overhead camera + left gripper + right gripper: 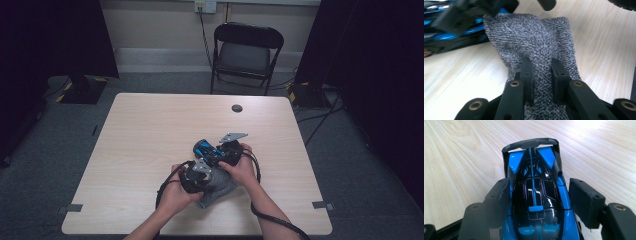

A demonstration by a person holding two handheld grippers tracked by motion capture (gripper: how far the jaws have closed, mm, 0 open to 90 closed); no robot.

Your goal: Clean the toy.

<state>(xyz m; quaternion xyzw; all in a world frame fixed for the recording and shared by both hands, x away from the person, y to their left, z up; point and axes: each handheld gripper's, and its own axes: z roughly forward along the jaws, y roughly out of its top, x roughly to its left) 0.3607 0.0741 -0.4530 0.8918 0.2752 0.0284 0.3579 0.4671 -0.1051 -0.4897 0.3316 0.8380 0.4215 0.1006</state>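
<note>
Grey knitted cloth (534, 47) is lying bunched on the wooden table (150, 135), near its front edge, and the left gripper (541, 75) is pinching a fold of it tightly between both pads. Just beside the cloth, touching its far edge, the blue and black toy car (536, 195) is sitting between the jaws of the right gripper (536, 202), which are clasping its sides. Behind the table, a folding chair (247, 50) is standing.
</note>
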